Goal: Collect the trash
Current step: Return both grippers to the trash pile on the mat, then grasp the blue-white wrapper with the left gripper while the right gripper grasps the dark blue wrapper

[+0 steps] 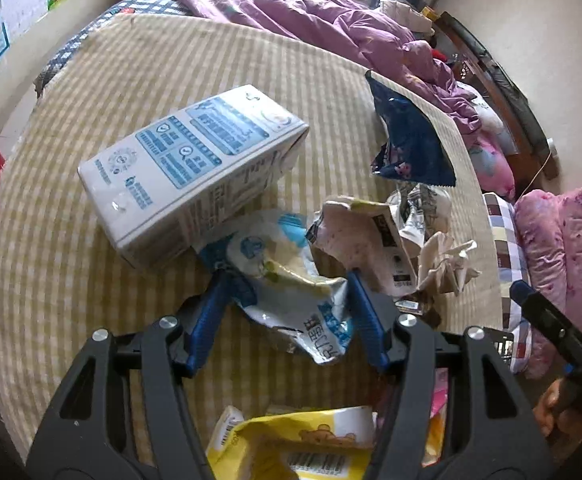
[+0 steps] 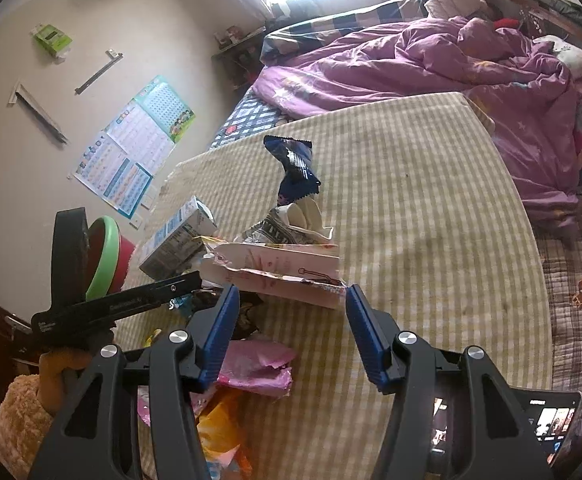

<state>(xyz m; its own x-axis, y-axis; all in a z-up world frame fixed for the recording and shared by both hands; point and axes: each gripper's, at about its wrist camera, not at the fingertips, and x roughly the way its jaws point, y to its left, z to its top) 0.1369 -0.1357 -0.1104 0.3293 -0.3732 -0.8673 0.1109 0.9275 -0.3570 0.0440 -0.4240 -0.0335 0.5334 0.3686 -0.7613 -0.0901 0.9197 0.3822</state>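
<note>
Trash lies on a yellow checked mat. In the left wrist view my left gripper is open, its blue fingers on either side of a crumpled white and blue wrapper. A white and blue carton lies just beyond it, a dark blue wrapper and a crumpled pink-white packet to the right. In the right wrist view my right gripper is open and empty, just short of the torn pink-white packet. A pink wrapper lies under it.
A purple quilt covers the bed beyond the mat. A red and green basin sits at the left. A yellow packet lies near me. Pink pillows are at the right. A tablet lies at the lower right.
</note>
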